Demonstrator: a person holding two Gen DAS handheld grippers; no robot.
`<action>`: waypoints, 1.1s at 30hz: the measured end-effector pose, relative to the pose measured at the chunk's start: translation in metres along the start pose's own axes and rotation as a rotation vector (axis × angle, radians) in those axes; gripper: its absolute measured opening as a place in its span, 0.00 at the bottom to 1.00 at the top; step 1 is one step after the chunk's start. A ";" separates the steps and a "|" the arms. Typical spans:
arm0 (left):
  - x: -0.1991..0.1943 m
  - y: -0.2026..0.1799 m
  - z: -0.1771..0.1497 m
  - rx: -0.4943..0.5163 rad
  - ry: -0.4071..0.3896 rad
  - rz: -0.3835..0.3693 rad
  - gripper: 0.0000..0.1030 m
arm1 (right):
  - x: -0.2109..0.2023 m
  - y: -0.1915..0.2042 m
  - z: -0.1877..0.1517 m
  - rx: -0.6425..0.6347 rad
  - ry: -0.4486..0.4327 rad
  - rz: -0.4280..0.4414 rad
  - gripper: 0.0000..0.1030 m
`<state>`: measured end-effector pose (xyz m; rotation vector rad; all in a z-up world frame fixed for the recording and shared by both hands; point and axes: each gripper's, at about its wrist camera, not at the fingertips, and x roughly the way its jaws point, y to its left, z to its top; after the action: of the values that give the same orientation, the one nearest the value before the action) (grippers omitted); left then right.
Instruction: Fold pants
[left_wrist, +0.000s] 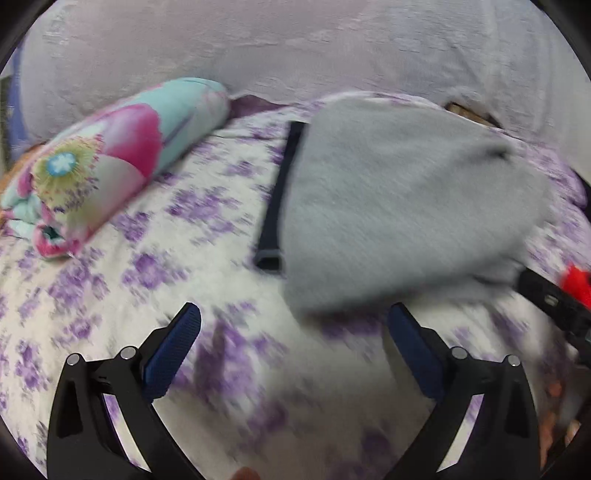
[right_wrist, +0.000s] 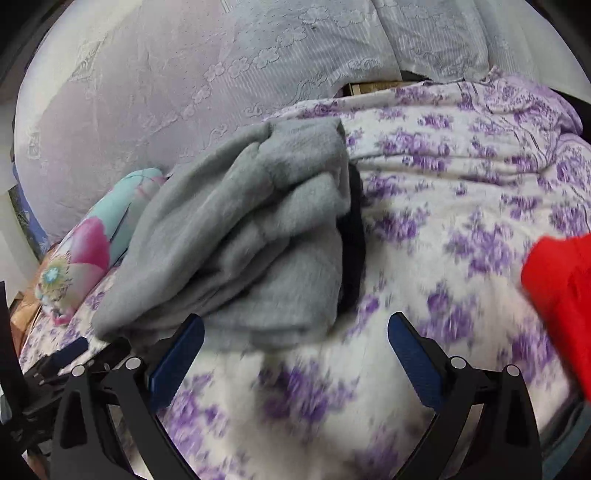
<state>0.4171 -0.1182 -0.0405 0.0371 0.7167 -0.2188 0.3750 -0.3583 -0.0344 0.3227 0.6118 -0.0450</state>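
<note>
Jaws of our left gripper (left_wrist: 293, 325) and right gripper (right_wrist: 295, 334) both spread wide, holding nothing, above bed (right_wrist: 424, 206) with purple-flowered sheet. Just beyond them, folded grey pants (right_wrist: 236, 236) lie mid-bed, dark waistband (left_wrist: 277, 199) at one edge. Farther, floral pillow (left_wrist: 110, 155) against pale headboard cover (right_wrist: 166, 92). Red cloth (right_wrist: 561, 288) near bed's right edge.
</note>
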 end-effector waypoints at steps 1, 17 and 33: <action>-0.002 -0.001 -0.003 0.008 0.001 -0.027 0.96 | -0.002 0.005 -0.003 -0.020 0.004 0.014 0.97; 0.028 0.001 -0.013 -0.004 0.210 0.070 0.96 | 0.031 0.020 -0.018 -0.120 0.254 -0.242 0.97; -0.045 -0.019 -0.003 0.070 -0.315 0.085 0.96 | -0.042 0.067 -0.017 -0.273 -0.301 -0.328 0.97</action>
<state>0.3783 -0.1284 -0.0126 0.0977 0.3924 -0.1631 0.3402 -0.2920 -0.0043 -0.0523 0.3606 -0.3173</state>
